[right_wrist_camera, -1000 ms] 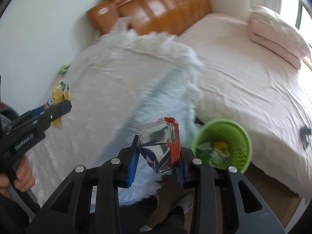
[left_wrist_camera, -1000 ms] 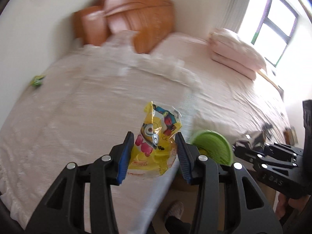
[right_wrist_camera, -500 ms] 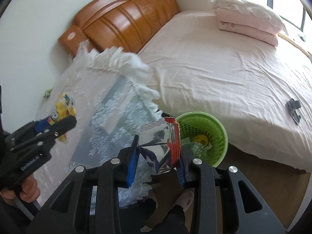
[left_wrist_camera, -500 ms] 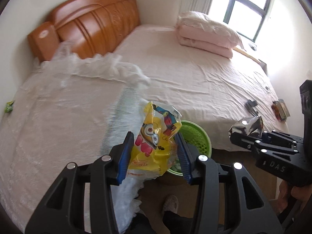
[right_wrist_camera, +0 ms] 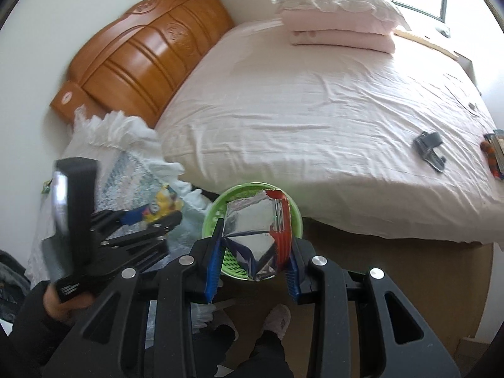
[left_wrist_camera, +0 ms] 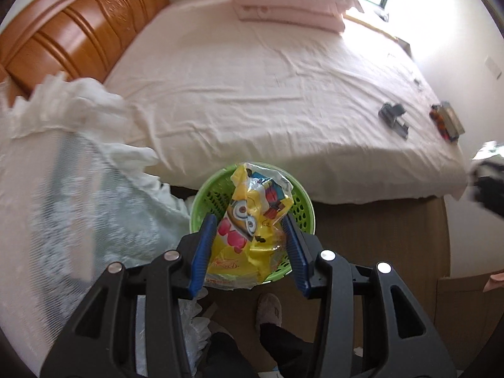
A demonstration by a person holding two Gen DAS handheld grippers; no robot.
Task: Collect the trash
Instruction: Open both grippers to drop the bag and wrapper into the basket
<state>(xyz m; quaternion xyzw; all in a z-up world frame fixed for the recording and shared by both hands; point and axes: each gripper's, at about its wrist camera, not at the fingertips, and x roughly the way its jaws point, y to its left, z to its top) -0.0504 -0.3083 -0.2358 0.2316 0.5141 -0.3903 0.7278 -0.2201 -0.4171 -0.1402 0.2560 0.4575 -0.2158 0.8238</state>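
The left hand-held gripper (left_wrist_camera: 250,236) clamps a yellow snack bag (left_wrist_camera: 249,223) and the right hand-held gripper (right_wrist_camera: 253,252) pinches a silver wrapper (right_wrist_camera: 252,236), both seemingly above the green basket (left_wrist_camera: 302,211) beside the bed (left_wrist_camera: 267,94).

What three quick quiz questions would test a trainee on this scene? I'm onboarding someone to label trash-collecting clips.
1. True or false: the left tongs grip a yellow cartoon-printed plastic snack bag.
2. What do the right tongs grip? A) silver foil wrapper with a red edge B) a pillow C) nothing
3. Fill in: in both views, behind the gripped trash stands a round green plastic ____ on the floor beside the bed.

Key: 1 true; 2 A; 3 basket.
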